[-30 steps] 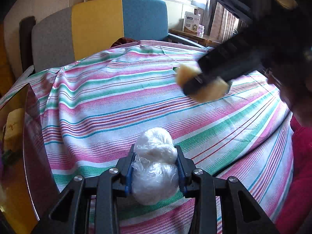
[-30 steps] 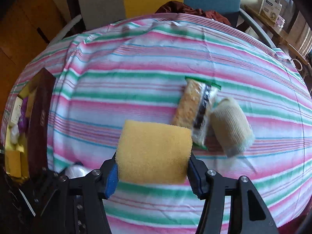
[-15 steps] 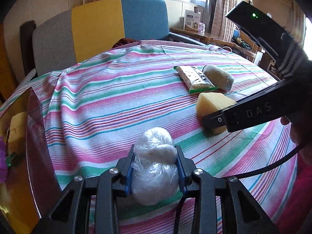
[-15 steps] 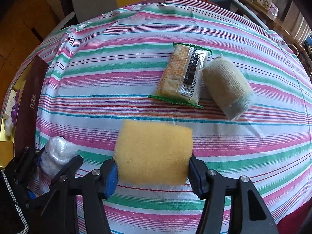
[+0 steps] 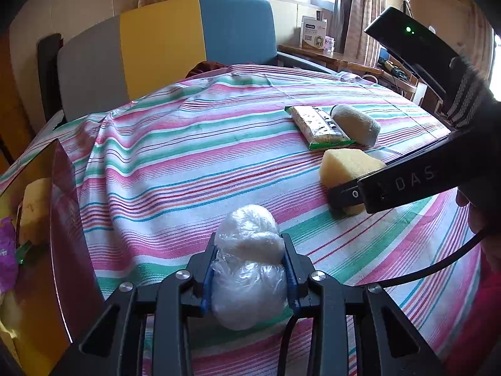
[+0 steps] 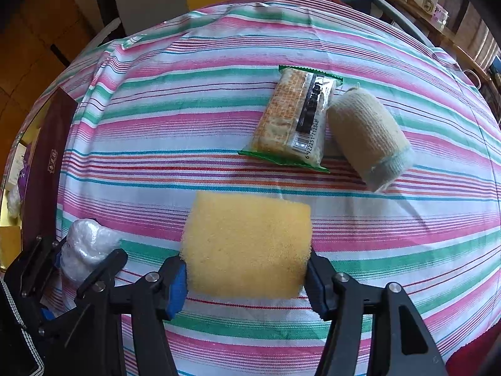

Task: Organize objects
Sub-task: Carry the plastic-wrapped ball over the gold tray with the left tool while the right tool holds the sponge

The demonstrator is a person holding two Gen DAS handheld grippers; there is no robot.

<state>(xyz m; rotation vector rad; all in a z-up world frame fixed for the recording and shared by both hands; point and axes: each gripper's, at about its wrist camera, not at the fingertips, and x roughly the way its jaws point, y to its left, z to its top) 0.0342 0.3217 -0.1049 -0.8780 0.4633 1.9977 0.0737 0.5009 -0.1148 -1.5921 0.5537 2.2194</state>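
Observation:
My left gripper (image 5: 249,269) is shut on a white plastic-wrapped bundle (image 5: 247,269), low over the striped tablecloth (image 5: 175,169). It shows at the lower left of the right wrist view (image 6: 84,247). My right gripper (image 6: 247,269) is shut on a yellow sponge (image 6: 247,244), close above the cloth; the sponge also shows in the left wrist view (image 5: 347,166). A snack packet (image 6: 294,119) and a beige bandage roll (image 6: 369,138) lie side by side farther back.
A dark red box (image 5: 62,219) with a gold inside stands at the table's left edge, holding a yellow sponge (image 5: 34,203) and purple items. A grey, yellow and blue chair (image 5: 162,44) stands behind the table. A side shelf with boxes (image 5: 313,34) is back right.
My right gripper has carried the yellow sponge away from the box side, down and toward the near right of the table, close to the packet and roll. My left gripper has held still.

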